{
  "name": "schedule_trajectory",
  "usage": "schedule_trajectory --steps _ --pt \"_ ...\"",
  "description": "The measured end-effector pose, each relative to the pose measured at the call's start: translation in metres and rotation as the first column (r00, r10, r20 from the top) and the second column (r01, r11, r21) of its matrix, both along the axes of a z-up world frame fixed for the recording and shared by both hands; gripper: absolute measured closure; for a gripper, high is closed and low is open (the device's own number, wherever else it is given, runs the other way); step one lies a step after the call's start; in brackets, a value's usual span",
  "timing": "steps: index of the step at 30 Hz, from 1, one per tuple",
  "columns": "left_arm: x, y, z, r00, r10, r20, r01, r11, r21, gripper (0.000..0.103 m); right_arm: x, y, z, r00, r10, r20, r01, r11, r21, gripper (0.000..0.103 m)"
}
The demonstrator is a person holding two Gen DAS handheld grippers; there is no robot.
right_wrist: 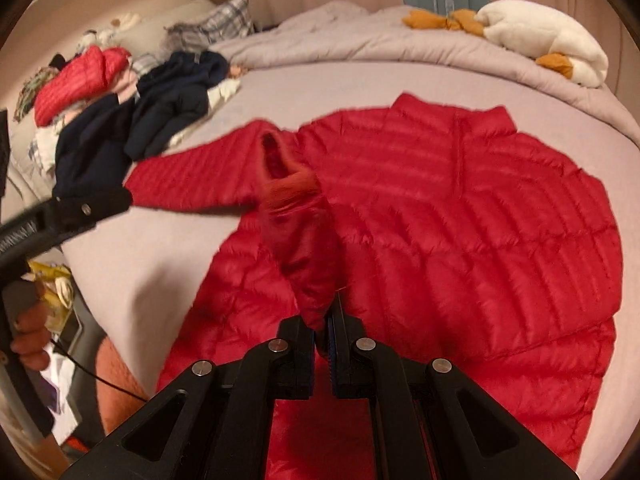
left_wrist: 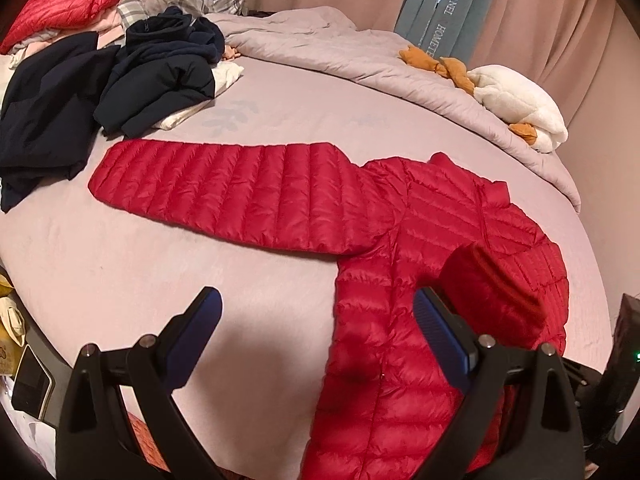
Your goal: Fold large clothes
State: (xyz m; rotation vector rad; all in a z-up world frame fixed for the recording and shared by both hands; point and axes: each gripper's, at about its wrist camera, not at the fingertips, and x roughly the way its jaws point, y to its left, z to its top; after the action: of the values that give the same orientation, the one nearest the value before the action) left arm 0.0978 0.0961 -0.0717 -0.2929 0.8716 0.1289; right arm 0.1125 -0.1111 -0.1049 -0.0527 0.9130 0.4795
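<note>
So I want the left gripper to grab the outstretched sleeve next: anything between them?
Nothing visible: only bare pink bedsheet lies between the open left gripper and the red quilted jacket's outstretched sleeve. The dark clothes pile sits beyond it.

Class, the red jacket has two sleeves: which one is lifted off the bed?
The sleeve clamped in the right gripper, cuff raised over the jacket's body; the other sleeve lies flat, stretched out.

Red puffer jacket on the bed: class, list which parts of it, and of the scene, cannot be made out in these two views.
- Red puffer jacket: its hem is cut off by the bottom edge in both views, behind the gripper bodies.
- Held sleeve: motion-blurred in the right wrist view; the right gripper hides its pinched part.
- Dark clothes pile: how many garments cannot be told.
- Curtain lettering: partly cut off.
</note>
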Motion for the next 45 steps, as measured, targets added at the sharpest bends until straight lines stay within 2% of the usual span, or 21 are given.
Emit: schedule_trajectory --steps 3,4,5,7,10,14,20,24,26,27,28,29,31,32,34,38,42,45 --pt "0.001 -0.001 -0.002 1.000 -0.006 -0.004 0.006 1.000 -0.005 0.007 -0.001 0.005 -0.003 0.999 0.021 -0.034 -0.022 0.999 -0.029 0.093" --pt "0.001 -0.002 -0.001 1.000 -0.007 -0.002 0.007 1.000 -0.006 0.007 -0.003 0.006 -0.001 0.999 0.034 -0.035 -0.035 0.999 -0.028 0.084" --pt "0.001 -0.003 -0.001 1.000 -0.011 0.000 0.011 1.000 -0.011 0.007 -0.007 0.005 0.003 0.999 0.043 -0.025 -0.044 0.999 -0.017 0.068" --pt "0.002 -0.005 0.000 1.000 -0.019 0.003 0.019 1.000 -0.025 0.007 -0.013 0.000 0.011 0.999 0.041 0.001 -0.041 0.999 0.007 0.050" --pt "0.005 -0.010 -0.001 0.999 -0.041 0.009 0.041 0.998 -0.048 0.007 -0.019 -0.014 0.024 0.999 0.014 0.033 -0.015 1.000 0.028 0.048" --pt "0.011 -0.019 -0.008 0.996 -0.084 0.015 0.085 0.992 -0.091 0.007 -0.019 -0.044 0.033 0.994 -0.085 0.062 0.082 0.996 0.044 0.030" --pt "0.027 -0.040 -0.034 0.989 -0.145 -0.011 0.140 0.973 -0.185 0.008 -0.014 -0.088 0.029 0.958 -0.278 0.072 0.277 0.961 0.024 0.030" --pt "0.038 -0.050 -0.057 0.985 -0.162 -0.056 0.145 0.963 -0.225 0.019 -0.014 -0.113 0.025 0.926 -0.372 0.067 0.371 0.928 0.028 0.030" --pt "0.046 -0.053 -0.070 0.984 -0.161 -0.079 0.136 0.958 -0.253 0.020 -0.015 -0.125 0.024 0.909 -0.412 0.063 0.410 0.911 0.037 0.030" --pt "0.050 -0.054 -0.077 0.982 -0.160 -0.096 0.130 0.957 -0.261 0.025 -0.016 -0.131 0.022 0.899 -0.433 0.058 0.432 0.901 0.044 0.030" --pt "0.054 -0.056 -0.084 0.981 -0.161 -0.113 0.125 0.955 -0.268 0.037 -0.015 -0.136 0.021 0.893 -0.446 0.054 0.444 0.895 0.048 0.030" --pt "0.057 -0.057 -0.089 0.980 -0.158 -0.122 0.119 0.953 -0.278 0.044 -0.015 -0.140 0.020 0.885 -0.462 0.051 0.460 0.886 0.052 0.030" --pt "0.062 -0.060 -0.092 0.978 -0.171 -0.120 0.128 0.945 -0.300 0.081 -0.015 -0.152 0.019 0.871 -0.489 0.046 0.486 0.872 0.061 0.030" --pt "0.066 -0.062 -0.091 0.977 -0.178 -0.122 0.133 0.942 -0.307 0.083 -0.015 -0.156 0.018 0.864 -0.501 0.042 0.498 0.865 0.065 0.030" --pt "0.070 -0.066 -0.082 0.979 -0.177 -0.098 0.145 0.952 -0.270 0.093 -0.014 -0.164 0.018 0.857 -0.514 0.036 0.511 0.857 0.071 0.030" --pt "0.083 -0.066 -0.050 0.985 -0.170 -0.022 0.163 0.969 -0.188 0.095 -0.012 -0.171 0.023 0.846 -0.530 0.054 0.526 0.847 0.079 0.030" --pt "0.106 -0.051 -0.016 0.991 -0.120 0.060 0.127 0.983 -0.131 0.096 0.002 -0.177 0.029 0.838 -0.541 0.067 0.536 0.840 0.083 0.030" --pt "0.126 -0.040 0.001 0.991 -0.087 0.103 0.097 0.991 -0.091 0.096 0.016 -0.177 0.029 0.836 -0.544 0.070 0.540 0.838 0.075 0.048"
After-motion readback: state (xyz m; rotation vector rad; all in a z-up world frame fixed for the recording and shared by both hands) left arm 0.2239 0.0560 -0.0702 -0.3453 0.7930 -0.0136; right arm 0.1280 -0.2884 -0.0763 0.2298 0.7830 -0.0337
